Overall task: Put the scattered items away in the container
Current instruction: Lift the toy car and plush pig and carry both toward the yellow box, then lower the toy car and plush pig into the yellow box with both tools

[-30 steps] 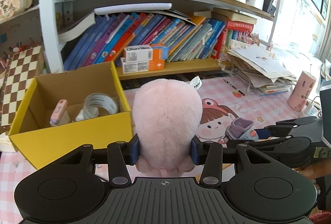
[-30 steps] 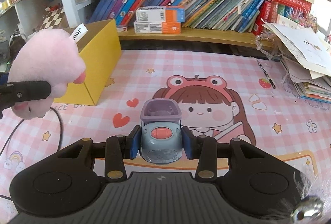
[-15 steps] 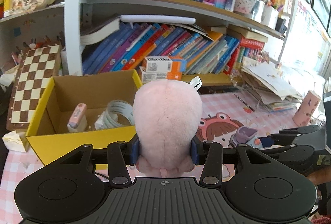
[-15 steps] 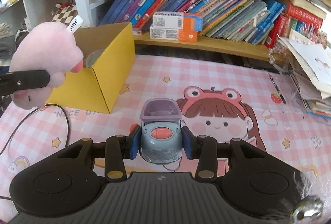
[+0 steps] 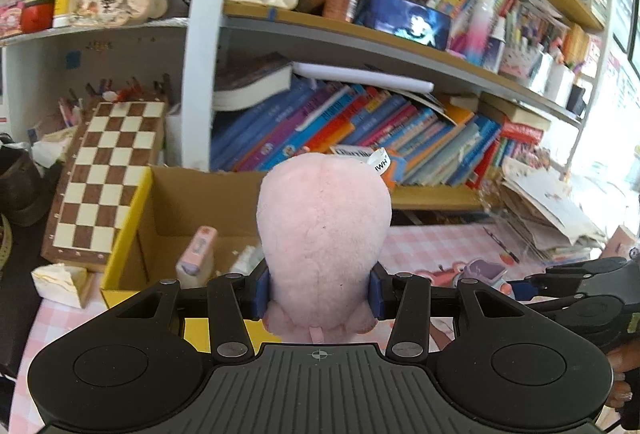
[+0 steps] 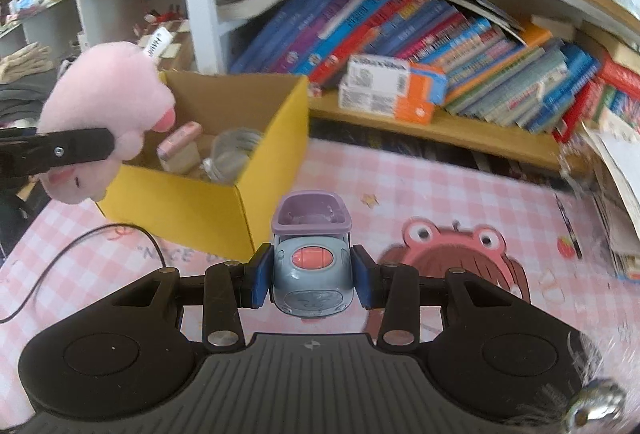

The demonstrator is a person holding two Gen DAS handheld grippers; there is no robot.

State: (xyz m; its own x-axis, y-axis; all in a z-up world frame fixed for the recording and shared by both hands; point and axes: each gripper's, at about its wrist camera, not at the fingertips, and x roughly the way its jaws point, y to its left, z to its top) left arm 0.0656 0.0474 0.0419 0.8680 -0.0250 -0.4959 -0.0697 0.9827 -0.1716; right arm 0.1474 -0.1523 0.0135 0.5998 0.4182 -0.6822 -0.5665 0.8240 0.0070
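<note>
Pink plush (image 5: 324, 234) and toy car (image 6: 311, 274) are clamped in left and right jaws, both outside the yellow box (image 6: 192, 205) already holding a tape roll (image 6: 234, 153).

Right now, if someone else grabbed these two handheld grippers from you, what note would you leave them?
Left gripper: shut on the pink plush toy, held up at the near edge of the yellow box.
Right gripper: shut on the small grey-blue toy car, held above the pink mat, to the right of the box.
Done: a roll of tape and a small pink item already lie inside the box.
Left: lower the plush into the box and release it, then bring the car over and drop it in as well.
</note>
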